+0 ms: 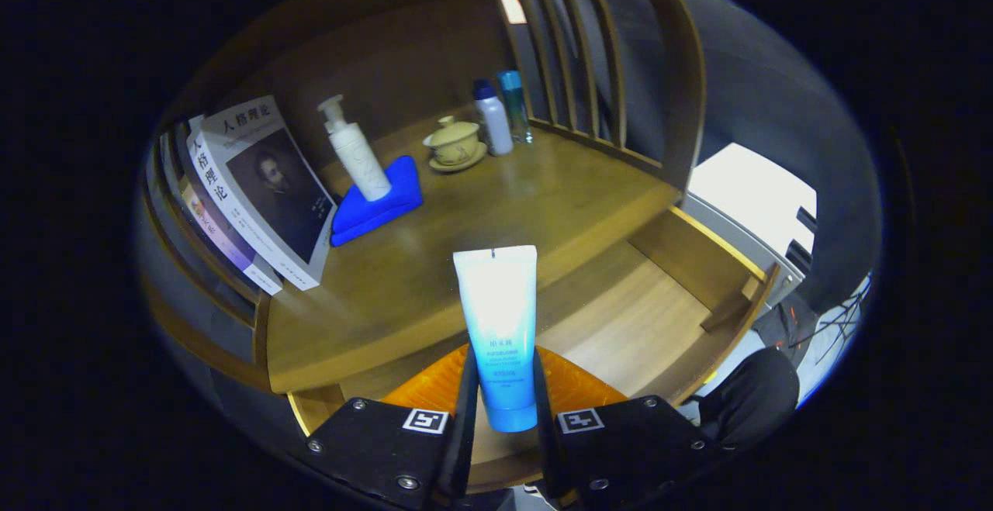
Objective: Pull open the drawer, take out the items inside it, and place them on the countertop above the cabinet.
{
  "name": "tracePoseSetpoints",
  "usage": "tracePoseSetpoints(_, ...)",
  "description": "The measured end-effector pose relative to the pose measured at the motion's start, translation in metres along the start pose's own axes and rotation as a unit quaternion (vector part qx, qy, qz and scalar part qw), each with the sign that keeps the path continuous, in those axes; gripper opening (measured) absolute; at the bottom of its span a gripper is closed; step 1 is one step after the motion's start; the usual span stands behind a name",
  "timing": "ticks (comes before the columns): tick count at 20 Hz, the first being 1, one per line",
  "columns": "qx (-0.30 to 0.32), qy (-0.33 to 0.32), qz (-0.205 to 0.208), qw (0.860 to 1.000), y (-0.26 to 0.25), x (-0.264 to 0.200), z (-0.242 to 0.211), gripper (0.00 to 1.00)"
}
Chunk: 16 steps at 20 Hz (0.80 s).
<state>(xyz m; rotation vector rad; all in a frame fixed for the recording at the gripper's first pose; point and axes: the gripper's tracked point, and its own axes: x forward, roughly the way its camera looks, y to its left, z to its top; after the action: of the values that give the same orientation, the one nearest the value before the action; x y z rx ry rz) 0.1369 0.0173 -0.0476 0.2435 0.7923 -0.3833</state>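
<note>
Standing upright between the tongs, the tube is clamped by both fingers above the open drawer.

gripper level, both fingers clamped on a tube

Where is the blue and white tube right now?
The tube is clamped between the fingers of the hand-held gripper, held upright above the open drawer, just in front of the countertop.

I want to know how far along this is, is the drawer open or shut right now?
Open. The drawer is pulled out below the countertop, its wooden floor exposed. The gripper is shut on the tube above it.
</note>
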Motion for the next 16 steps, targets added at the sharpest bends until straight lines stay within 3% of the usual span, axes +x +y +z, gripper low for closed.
tracePoseSetpoints(10,-0.137,-0.057,0.061,0.987,0.068,0.043,0.059,0.39)
tracePoseSetpoints(16,-0.172,-0.034,0.095,0.98,0.091,0.074,0.045,0.45)
